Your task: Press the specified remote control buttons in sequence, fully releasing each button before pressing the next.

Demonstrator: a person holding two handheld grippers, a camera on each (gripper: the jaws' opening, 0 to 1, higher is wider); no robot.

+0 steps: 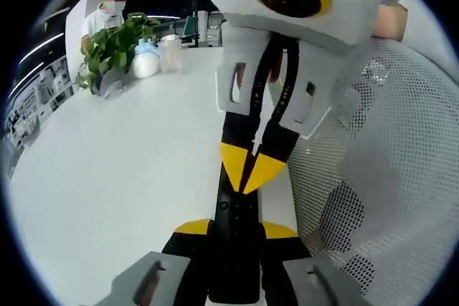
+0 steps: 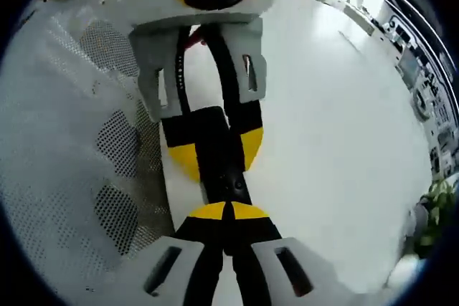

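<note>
Two grippers meet over the white table [image 1: 107, 177] — the remote [image 1: 233, 249] is clamped between the left gripper [image 1: 235, 228] jaws at 6 o'clock, held steady for pressing. The right gripper [image 2: 228, 211], jaws pinched together, is pressed tip-first onto the remote's face.

A remote control [image 1: 235, 249] is lying lengthwise on a table [image 1: 122, 170], close along the table's edge. In the left gripper view, the left gripper [image 1: 235, 228] is sitting at the remote's near end, one jaw on each side of it. The right gripper [image 1: 248, 170] is facing it from the far end, its closed tips resting over the remote. A mesh chair back [image 1: 380, 170] is standing just off the table edge, to the right in this view. A potted plant [image 1: 113, 48] and a jar [image 1: 170, 53] are standing together at the far side of the table, well apart from the remote. A person [image 1: 106, 12] is standing behind the plant.
</note>
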